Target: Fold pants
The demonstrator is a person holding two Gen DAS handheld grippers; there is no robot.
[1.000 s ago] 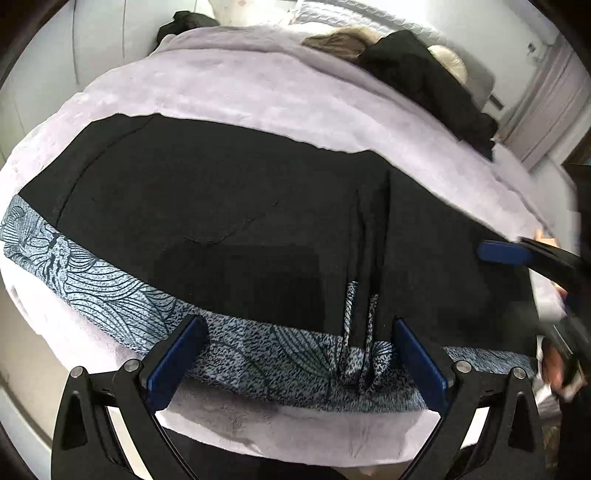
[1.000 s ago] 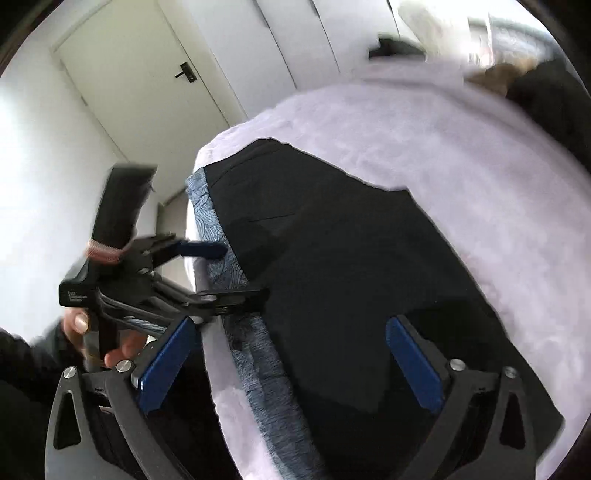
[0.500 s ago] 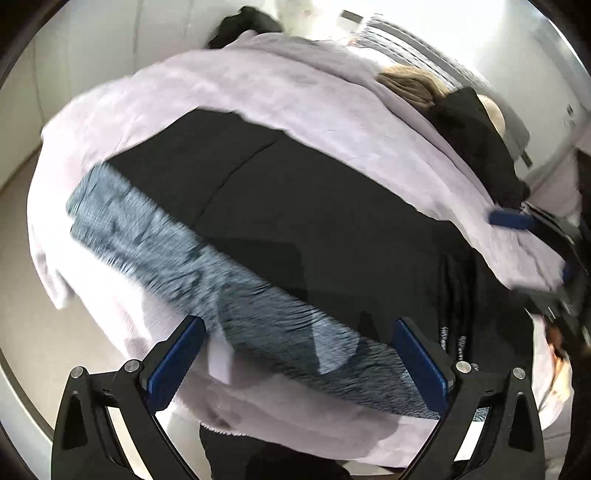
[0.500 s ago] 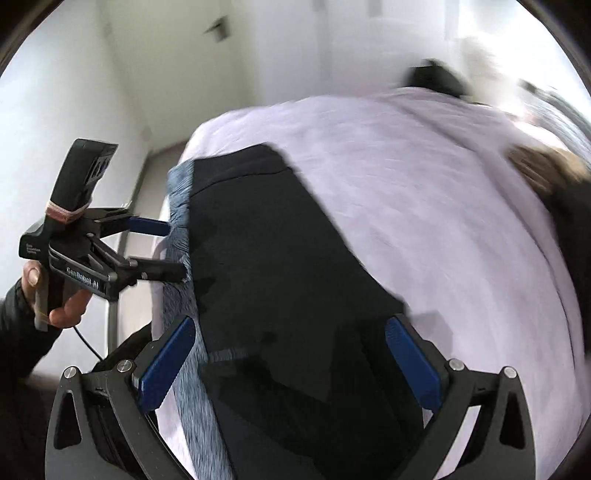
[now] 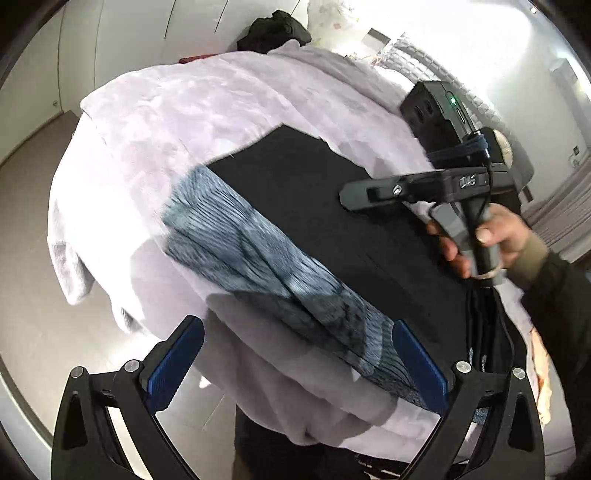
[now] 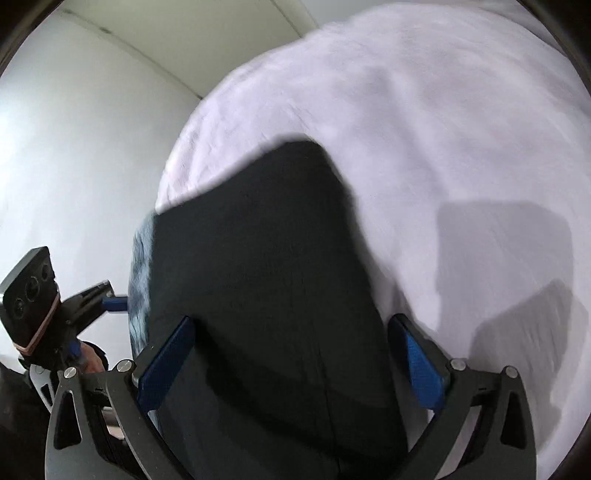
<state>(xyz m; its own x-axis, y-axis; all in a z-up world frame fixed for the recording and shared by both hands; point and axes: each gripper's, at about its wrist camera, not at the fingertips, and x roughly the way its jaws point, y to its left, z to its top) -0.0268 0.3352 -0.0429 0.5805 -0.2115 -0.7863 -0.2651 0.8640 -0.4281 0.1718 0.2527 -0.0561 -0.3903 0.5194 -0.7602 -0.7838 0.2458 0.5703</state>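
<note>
Black pants with a blue-grey patterned band along the near edge lie flat on a pale lilac blanket on a bed. My left gripper is open and empty, above the bed's near edge by the patterned band. My right gripper is open and empty, hovering over the black pants. The right gripper also shows in the left wrist view, held over the pants. The left gripper's fingertip shows at the patterned edge in the right wrist view.
The blanket hangs over the bed's near corner above a beige floor. Dark clothes lie at the far end of the bed. White walls stand to the left.
Both grippers have swung left along the pants toward their far end. The right gripper has moved over the black fabric. Both stay open and empty.
</note>
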